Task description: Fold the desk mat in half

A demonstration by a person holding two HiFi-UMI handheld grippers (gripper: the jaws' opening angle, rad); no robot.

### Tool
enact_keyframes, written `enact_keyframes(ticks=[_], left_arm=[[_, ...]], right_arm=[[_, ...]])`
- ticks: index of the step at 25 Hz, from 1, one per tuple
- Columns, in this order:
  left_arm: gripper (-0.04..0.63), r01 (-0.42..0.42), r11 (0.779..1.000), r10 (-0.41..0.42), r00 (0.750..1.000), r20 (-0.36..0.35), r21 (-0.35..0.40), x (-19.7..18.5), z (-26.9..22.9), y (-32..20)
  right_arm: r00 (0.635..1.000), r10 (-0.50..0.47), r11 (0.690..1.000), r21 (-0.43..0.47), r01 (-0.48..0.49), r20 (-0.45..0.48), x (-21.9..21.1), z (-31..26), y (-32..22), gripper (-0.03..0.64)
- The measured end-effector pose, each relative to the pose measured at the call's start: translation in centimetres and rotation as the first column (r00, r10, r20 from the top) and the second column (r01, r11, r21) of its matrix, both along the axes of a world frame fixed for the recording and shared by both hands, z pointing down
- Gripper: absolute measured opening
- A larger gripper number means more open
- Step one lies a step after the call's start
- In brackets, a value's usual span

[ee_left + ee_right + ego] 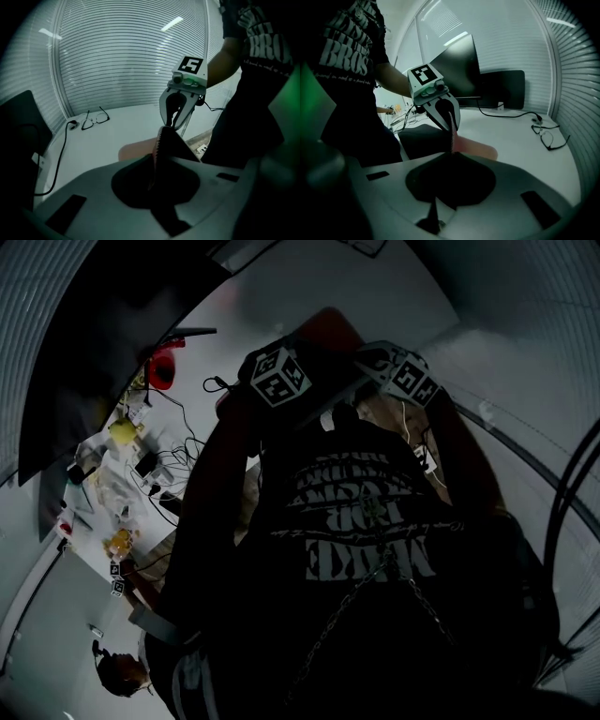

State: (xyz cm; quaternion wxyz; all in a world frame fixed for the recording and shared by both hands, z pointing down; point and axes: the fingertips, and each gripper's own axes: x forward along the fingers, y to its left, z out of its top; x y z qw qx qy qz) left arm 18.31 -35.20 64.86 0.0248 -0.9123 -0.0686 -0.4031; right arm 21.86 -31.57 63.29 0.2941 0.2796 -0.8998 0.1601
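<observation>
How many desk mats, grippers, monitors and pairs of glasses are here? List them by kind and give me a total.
Desk mat: 1
Grippers: 2, the left gripper and the right gripper, each with its jaws shut on the mat's edge
Monitors: 2
Glasses: 1
Total: 6

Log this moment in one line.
left gripper: shut on mat edge | right gripper: shut on mat edge | mat: edge raised over desk
</observation>
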Motion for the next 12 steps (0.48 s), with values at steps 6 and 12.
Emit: enact_keyframes(ticks=[6,12], left_arm=[[0.025,0.112,0.994,-0.112,0.993,-0.044,0.009,-3.1,-4.7,3.0],[0.025,0.218,0.967,-0.205,0.973,-0.109,0.129,-7.3,-12.2,4.1]], right_arm=[[0.951,-0.227,0.971,0.028,0.238,-0.212,-0.2,-0.3,2.3,0.194],[0.834,-0.393,0.89,0.068,0.451,-0.388,-0.9,1.7,0.8,0.244]])
